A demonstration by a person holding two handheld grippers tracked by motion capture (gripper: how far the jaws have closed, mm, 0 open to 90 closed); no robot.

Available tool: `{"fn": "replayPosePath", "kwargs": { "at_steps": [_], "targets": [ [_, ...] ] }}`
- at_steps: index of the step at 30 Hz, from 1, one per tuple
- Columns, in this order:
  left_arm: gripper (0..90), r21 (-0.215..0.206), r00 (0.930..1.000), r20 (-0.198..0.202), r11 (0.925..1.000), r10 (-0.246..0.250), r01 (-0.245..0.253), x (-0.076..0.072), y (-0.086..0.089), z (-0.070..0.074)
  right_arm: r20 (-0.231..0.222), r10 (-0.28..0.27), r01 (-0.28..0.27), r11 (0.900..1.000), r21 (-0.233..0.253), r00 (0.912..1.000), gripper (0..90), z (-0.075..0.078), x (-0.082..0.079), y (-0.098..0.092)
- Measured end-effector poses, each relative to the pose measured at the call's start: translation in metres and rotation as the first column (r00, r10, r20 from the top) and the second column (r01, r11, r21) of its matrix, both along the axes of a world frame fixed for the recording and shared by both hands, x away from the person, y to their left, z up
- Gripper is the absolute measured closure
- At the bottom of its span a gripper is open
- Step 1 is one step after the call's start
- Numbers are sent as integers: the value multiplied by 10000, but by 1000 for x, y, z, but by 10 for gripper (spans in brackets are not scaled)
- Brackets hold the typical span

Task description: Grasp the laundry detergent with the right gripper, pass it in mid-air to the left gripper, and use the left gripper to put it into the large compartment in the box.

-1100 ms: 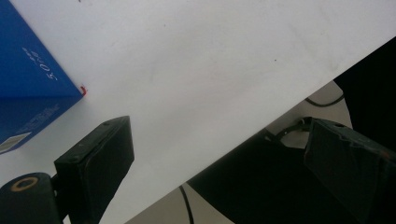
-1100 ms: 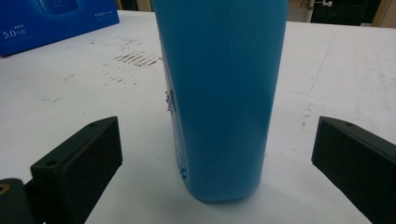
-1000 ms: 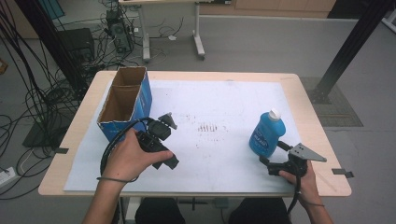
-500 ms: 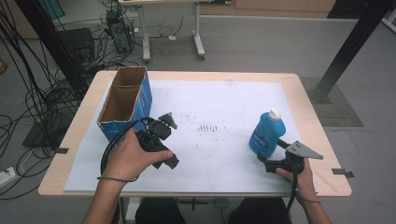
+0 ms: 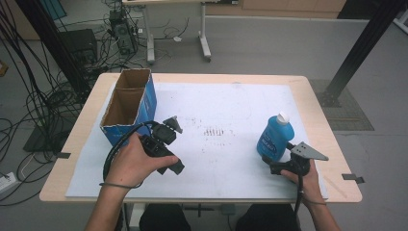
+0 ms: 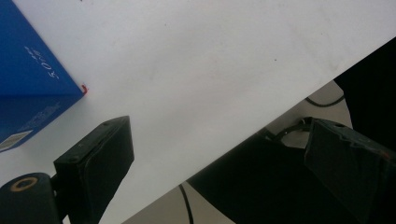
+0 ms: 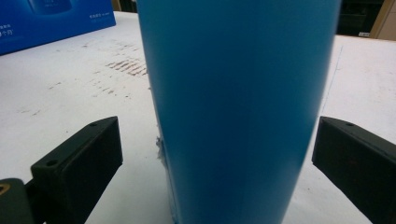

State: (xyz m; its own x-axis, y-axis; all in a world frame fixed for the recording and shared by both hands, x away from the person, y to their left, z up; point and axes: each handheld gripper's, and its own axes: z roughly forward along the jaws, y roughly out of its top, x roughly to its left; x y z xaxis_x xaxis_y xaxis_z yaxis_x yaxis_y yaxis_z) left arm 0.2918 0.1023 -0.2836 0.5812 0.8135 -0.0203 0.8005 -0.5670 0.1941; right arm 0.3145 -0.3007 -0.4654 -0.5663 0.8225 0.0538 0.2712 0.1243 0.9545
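The bottle [image 5: 274, 138] stands upright near the tabletop's [image 5: 231, 78] right edge. It is bracketed by the right claw [image 5: 270, 165], whose jaws are spread apart on either side, seemingly for a grasp. The left claw [image 5: 172, 124], also spread, is held empty beside the open box [image 5: 129, 107]. Bare room is left between bottle and box.

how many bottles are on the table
1: a blue bottle with a white cap stands upright near the table's right edge, between the open jaws of the right gripper. The cardboard box may hide more.
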Motion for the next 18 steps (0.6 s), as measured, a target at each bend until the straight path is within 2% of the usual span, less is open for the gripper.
{"fn": "replayPosePath", "kwargs": {
  "at_steps": [18],
  "targets": [
    [83, 25, 10000, 60, 10000, -12, 12, 2, 0, 4, 35, 23, -23, 10000, 41, 10000, 18, 0, 12, 6]
  ]
}}
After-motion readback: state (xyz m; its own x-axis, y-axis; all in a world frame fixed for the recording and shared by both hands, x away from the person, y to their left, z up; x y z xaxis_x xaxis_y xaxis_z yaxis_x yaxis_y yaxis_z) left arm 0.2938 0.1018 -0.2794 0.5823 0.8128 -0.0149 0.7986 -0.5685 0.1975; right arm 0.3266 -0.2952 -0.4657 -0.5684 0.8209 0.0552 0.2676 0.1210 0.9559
